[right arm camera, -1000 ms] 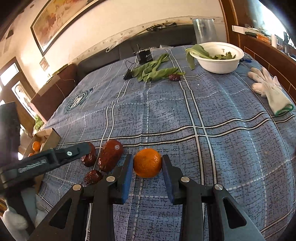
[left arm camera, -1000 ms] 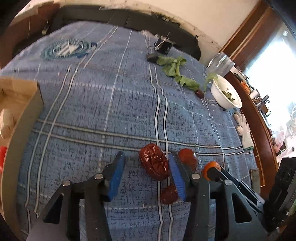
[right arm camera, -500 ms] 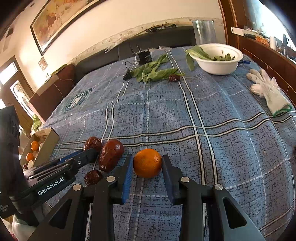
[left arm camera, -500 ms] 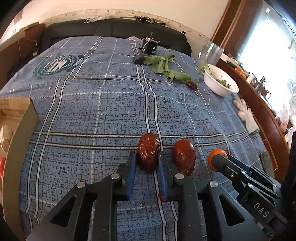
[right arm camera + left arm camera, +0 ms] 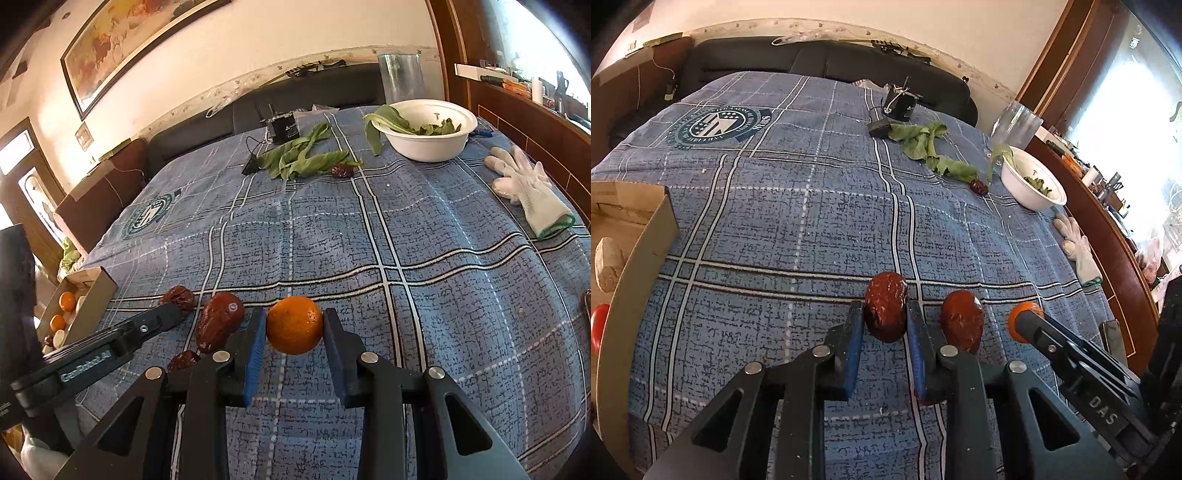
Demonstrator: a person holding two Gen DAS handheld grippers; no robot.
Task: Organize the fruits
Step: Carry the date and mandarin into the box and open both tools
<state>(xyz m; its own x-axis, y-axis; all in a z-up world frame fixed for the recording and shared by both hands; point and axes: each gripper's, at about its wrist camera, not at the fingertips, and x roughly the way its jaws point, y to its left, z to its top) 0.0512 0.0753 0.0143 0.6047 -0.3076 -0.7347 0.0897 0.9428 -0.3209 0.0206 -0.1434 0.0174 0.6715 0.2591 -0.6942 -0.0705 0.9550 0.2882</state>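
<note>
On bench, near edge: blue plaid cloth (image 5: 798, 206) covers it; fruit sits in a small cluster at the front.
L tongs (image 5: 884, 325): blue pads clamped on a wrinkled red date (image 5: 885, 310); both pads touch its sides. Can't tell if date is lifted or resting on cloth.
L tongs, other view: seen from the side in rt wrist view (image 5: 162, 319), tip right at that date (image 5: 180, 295).
R tongs (image 5: 294, 326): clamped on an orange (image 5: 294, 325), one pad on each side; faint shadow under it on the cloth, can't tell if it's clear of the cloth.
R tongs, other view: dark finger crosses low rt of lt wrist view, orange (image 5: 1021, 317) partly hidden behind its tip.
2nd date (image 5: 962, 319): bigger, smooth, dark red, on cloth betw. the two tongs, just beside the L tongs' rt pad; also (image 5: 219, 319).
3rd date (image 5: 183, 360): small, near front edge, mostly hidden behind tongs in both views.
4th date (image 5: 341, 170): far side, touching the greens.
Cardboard box (image 5: 635, 258): off the lt edge of bench; oranges + pale round items inside (image 5: 68, 301).
Greens (image 5: 929, 147): loose leaves on cloth, far side, beside a black gadget (image 5: 899, 105).
White bowl (image 5: 424, 147): far rt, holds more leaves; clear glass (image 5: 400, 79) behind it.
White gloves (image 5: 524, 188): rt edge of bench, well apart from fruit.
</note>
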